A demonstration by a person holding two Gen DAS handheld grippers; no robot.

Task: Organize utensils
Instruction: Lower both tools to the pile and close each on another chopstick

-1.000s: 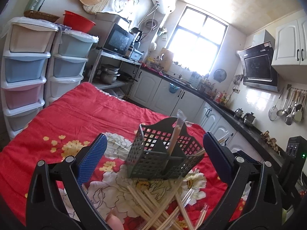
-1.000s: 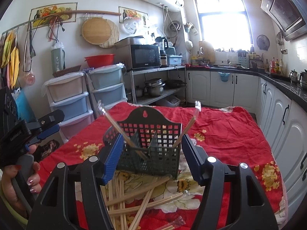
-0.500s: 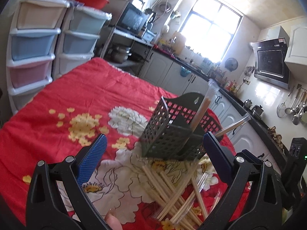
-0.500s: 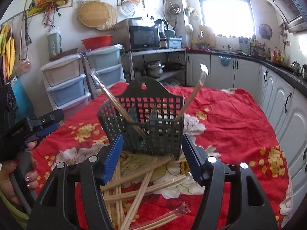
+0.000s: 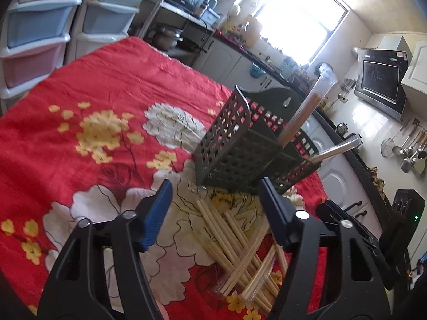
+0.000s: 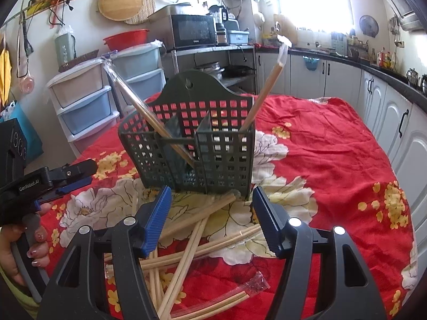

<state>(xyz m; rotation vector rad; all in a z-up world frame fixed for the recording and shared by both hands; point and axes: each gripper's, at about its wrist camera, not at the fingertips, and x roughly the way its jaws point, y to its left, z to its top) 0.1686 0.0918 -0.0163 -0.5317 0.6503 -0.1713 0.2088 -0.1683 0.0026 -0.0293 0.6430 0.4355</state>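
We lower both grippers toward the loose chopsticks [image 6: 186,229] before the basket [image 6: 202,144]; left gripper [image 5: 214,208] jaws, just narrowed, and right gripper [image 6: 210,210] jaws stand apart, empty; we should single out one pair.

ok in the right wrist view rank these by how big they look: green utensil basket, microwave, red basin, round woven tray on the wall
1. green utensil basket, though it sits much nearer the camera
2. microwave
3. round woven tray and red basin: too close in apparent size to rank
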